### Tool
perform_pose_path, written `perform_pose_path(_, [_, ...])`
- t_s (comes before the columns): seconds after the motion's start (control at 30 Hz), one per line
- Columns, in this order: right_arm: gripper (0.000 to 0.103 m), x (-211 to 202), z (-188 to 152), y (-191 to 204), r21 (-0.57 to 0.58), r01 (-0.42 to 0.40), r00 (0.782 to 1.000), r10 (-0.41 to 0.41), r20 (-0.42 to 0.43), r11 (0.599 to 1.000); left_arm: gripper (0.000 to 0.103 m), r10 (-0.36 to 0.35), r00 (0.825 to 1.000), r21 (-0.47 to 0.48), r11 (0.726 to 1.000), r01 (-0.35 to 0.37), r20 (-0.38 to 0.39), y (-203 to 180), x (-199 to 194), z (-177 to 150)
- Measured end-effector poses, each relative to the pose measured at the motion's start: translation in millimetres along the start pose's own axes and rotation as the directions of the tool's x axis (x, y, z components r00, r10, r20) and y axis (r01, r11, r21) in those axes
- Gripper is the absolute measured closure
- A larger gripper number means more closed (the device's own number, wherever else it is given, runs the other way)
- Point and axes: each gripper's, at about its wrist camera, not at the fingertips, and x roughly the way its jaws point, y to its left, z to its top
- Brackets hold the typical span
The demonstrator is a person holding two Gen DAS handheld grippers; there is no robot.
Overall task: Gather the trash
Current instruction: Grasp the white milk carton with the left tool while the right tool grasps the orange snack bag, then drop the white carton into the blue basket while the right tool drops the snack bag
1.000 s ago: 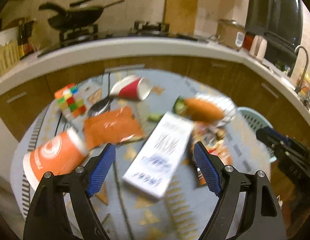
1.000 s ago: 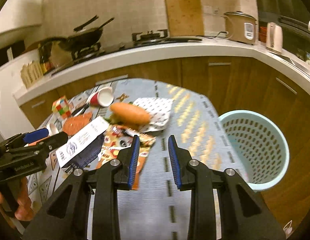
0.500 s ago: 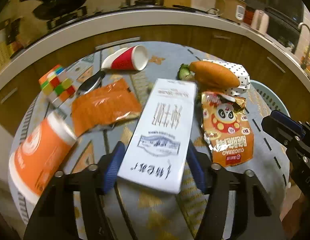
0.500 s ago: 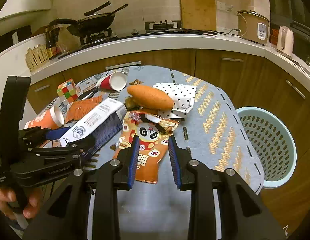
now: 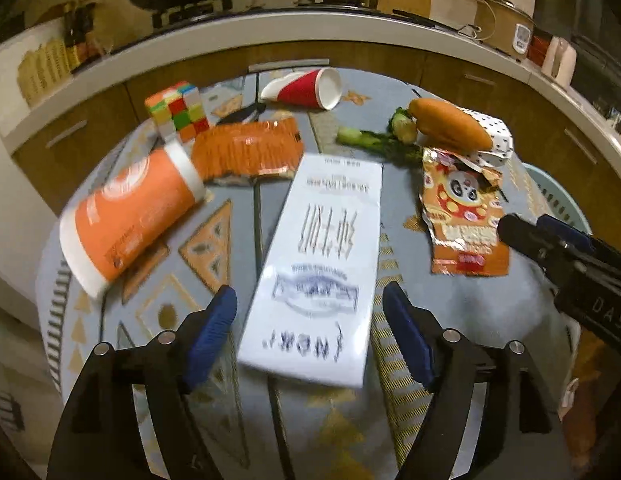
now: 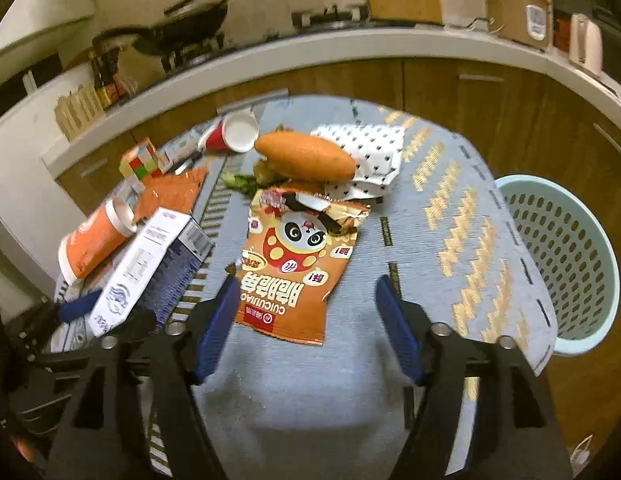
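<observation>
2 grippers, 2 targets. Left gripper (image 5: 308,328) jaws are opening, with the near end of the white carton (image 5: 318,264) between them; pads stand just clear of both long sides, nothing clamped. Right gripper (image 6: 304,312) jaws are also opening, and the bottom edge of the orange panda snack bag (image 6: 298,264) lies between the fingertips, untouched.

Handling, my read:
- Carton: stiff card, likely empty and light, walls may cave under a hard squeeze. Grip across the narrow width at the near end, close to the end flap where it is stiffest.
- Snack bag: torn open at the far end, thin crinkly foil, slick, lies flat on the table cloth (image 6: 410,312). Pinch the near sealed edge; expect it to slide or fold.

Light blue perforated bin (image 6: 558,264) sits right of the right gripper, below the table edge.
</observation>
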Motion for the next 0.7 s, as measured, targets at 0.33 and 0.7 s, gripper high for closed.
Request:
perform_pose_path(0.33, [0.014, 43, 12, 14, -0.027, 0.038, 0.991, -0.042, -0.13, 0.999, 0.044, -0.008, 1.0, 0.012, 1.0, 0.008, -0.007, 1, 22, 9])
perform_pose_path(0.7, [0.035, 57, 14, 41, -0.147, 0.147, 0.981, -0.163, -0.105, 0.978, 0.046, -0.041, 0.998, -0.097, 0.994, 0.045, 0.041, 19, 20, 4])
